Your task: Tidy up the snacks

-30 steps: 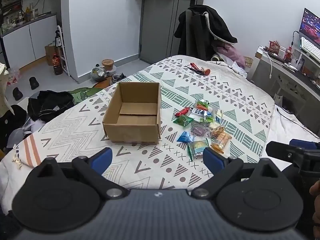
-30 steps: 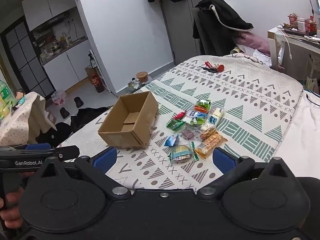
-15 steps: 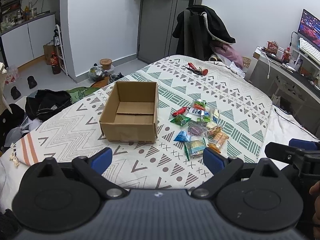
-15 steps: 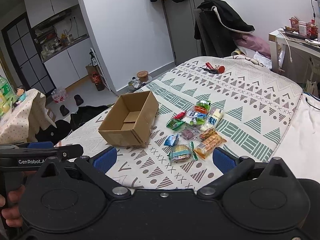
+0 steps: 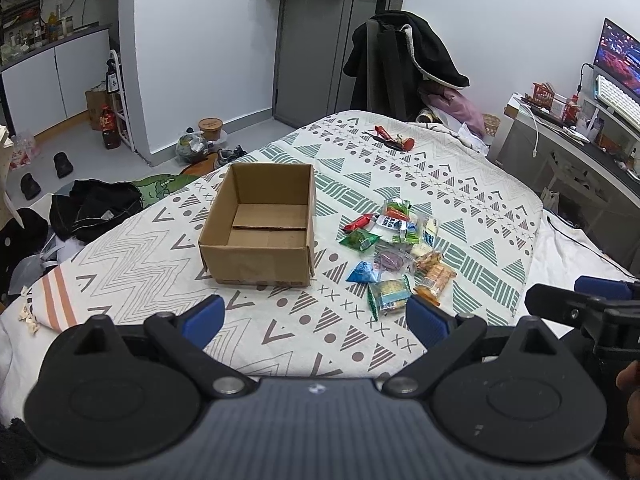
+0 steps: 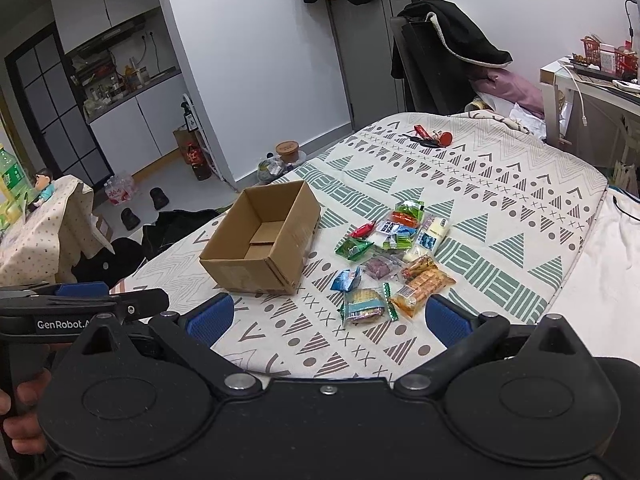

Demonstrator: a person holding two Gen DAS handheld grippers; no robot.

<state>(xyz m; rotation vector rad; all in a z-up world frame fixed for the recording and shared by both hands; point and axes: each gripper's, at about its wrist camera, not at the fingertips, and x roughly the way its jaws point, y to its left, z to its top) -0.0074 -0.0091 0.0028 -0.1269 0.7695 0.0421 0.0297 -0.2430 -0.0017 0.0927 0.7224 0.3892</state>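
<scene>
An open cardboard box point(image 5: 260, 226) point(image 6: 260, 244) stands empty on the patterned bedspread point(image 5: 460, 184). To its right lies a cluster of several small snack packets point(image 5: 394, 248) point(image 6: 394, 256), among them a blue cracker pack point(image 5: 390, 294) point(image 6: 364, 306) and an orange pack point(image 5: 434, 276) point(image 6: 422, 284) nearest me. My left gripper point(image 5: 316, 318) hovers open over the bed's near edge, short of the box and packets. My right gripper point(image 6: 326, 318) is open too, just short of the cracker pack. Neither holds anything.
Red items and keys point(image 5: 390, 140) lie at the bed's far end. A chair draped with a black coat point(image 5: 400, 64) stands behind the bed, a desk with a monitor point(image 5: 616, 52) to the right. Clothes and shoes point(image 5: 96, 204) litter the floor on the left.
Both grippers have drifted slightly nearer the bed, so the box and packets sit a little closer in view. Nothing was grasped and both stay open.
</scene>
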